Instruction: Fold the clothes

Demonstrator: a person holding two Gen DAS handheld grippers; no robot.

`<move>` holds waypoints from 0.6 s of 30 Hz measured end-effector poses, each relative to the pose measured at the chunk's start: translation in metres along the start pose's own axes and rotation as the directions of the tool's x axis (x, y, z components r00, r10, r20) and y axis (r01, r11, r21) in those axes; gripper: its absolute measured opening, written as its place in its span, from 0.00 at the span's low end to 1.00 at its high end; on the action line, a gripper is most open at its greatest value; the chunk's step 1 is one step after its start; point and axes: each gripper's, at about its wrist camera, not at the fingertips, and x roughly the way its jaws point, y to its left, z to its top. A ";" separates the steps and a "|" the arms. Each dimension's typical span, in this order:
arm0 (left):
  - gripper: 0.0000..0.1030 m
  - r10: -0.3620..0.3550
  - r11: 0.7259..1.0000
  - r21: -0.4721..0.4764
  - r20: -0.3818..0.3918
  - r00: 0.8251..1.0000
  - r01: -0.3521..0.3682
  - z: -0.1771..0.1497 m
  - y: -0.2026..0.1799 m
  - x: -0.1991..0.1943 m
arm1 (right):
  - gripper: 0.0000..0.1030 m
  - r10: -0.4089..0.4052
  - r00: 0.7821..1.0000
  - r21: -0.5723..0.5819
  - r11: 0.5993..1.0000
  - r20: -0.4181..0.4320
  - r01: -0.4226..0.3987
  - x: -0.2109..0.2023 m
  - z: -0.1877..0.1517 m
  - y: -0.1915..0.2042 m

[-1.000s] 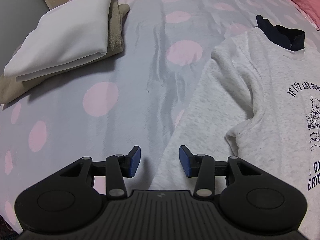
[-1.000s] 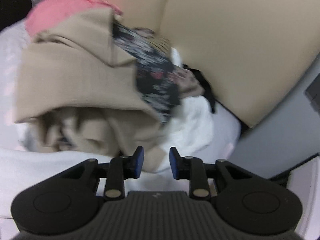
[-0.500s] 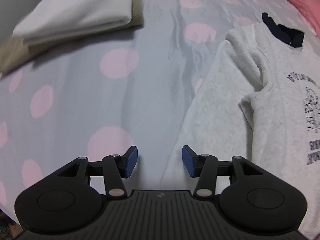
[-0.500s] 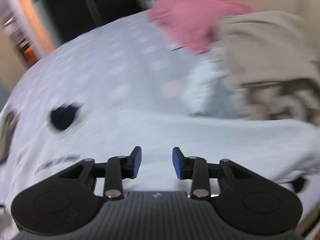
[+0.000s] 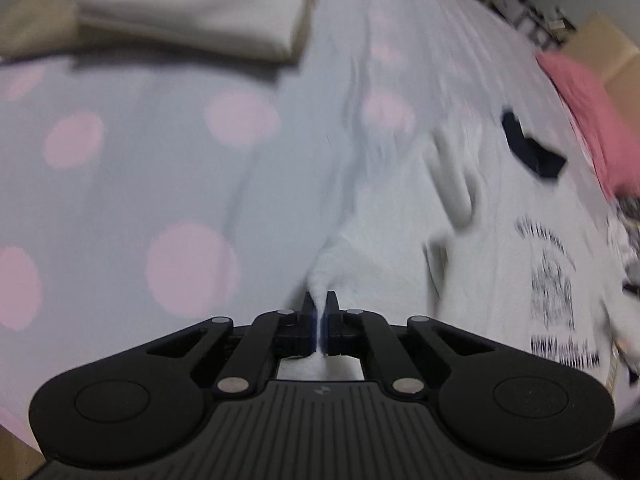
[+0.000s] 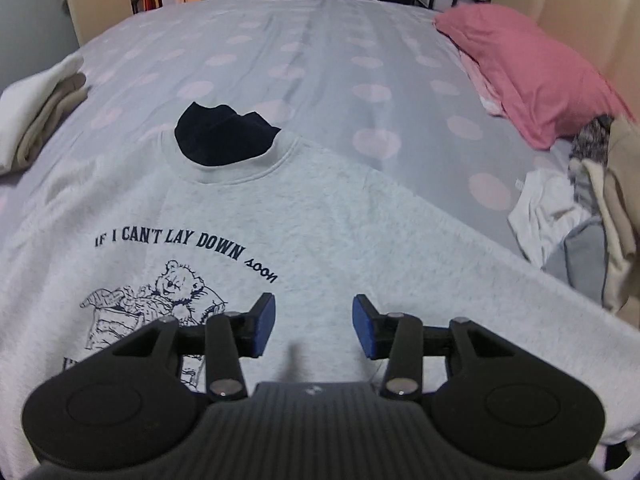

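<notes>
A: What's nearest the left gripper?
B: A fold of the grey sweatshirt; the jaws are pinched together on it, cloth bunching up between the blue pads. That view is smeared, so the print is unreadable there.
A: And the right gripper?
B: Jaws wide apart with nothing between them, over the sweatshirt's chest beside the teddy print; whether the fingertips touch the cloth I cannot tell.
A: Where does the sweatshirt lie?
B: Face up on the spotted bedsheet, its hem cut off by the gripper body, a dark collar at the neck.
A: Further back?
B: Folded clothes left, a jumbled clothes pile right, partly cropped, and a pink pillow beyond
</notes>
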 end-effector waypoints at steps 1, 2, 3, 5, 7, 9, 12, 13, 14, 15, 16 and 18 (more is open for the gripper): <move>0.01 0.024 1.000 0.006 0.028 0.999 -0.024 0.006 0.000 -0.005 | 0.45 -0.005 1.000 0.001 1.000 -0.003 0.005 0.001 0.000 -0.001; 0.01 0.052 0.999 0.007 0.058 0.997 -0.052 0.013 0.001 -0.011 | 0.45 -0.010 1.000 0.001 1.000 -0.005 0.010 0.002 0.001 -0.002; 0.01 0.081 0.997 0.001 0.089 0.993 -0.082 0.021 0.003 -0.018 | 0.45 -0.015 1.000 0.002 1.000 -0.008 0.015 0.003 0.001 -0.002; 0.01 0.157 0.987 -0.041 0.160 0.975 -0.153 0.037 0.011 -0.033 | 0.45 -0.025 1.000 0.003 1.000 -0.013 0.025 0.005 0.002 -0.004; 0.01 0.236 0.971 -0.075 0.204 0.950 -0.225 0.053 0.021 -0.042 | 0.45 -0.035 0.999 0.004 0.999 -0.018 0.035 0.007 0.003 -0.005; 0.01 0.277 0.960 -0.098 0.220 0.935 -0.261 0.067 0.033 -0.041 | 0.45 -0.045 0.999 0.005 0.999 -0.023 0.045 0.009 0.004 -0.007; 0.02 0.298 0.951 -0.143 0.189 0.936 -0.274 0.078 0.050 -0.023 | 0.46 -0.057 0.998 0.014 0.998 -0.040 0.058 0.015 0.002 -0.011; 0.03 0.304 0.948 -0.154 0.171 0.937 -0.279 0.079 0.054 -0.014 | 0.46 -0.060 0.997 0.020 0.998 -0.048 0.061 0.018 0.001 -0.014; 0.09 0.313 0.944 -0.159 0.148 0.938 -0.290 0.081 0.056 -0.004 | 0.46 -0.063 0.997 0.021 0.998 -0.052 0.064 0.019 0.000 -0.016; 0.17 0.333 0.937 -0.155 0.122 0.935 -0.313 0.082 0.055 0.004 | 0.46 -0.065 0.996 0.022 0.998 -0.055 0.067 0.020 0.000 -0.018; 0.17 0.352 0.932 -0.139 0.116 0.929 -0.336 0.083 0.051 0.007 | 0.46 -0.068 0.996 0.024 0.997 -0.057 0.070 0.021 0.000 -0.020; 0.20 0.383 0.923 -0.098 0.129 0.914 -0.373 0.083 0.041 0.007 | 0.46 -0.069 0.996 0.030 0.997 -0.053 0.070 0.021 0.000 -0.025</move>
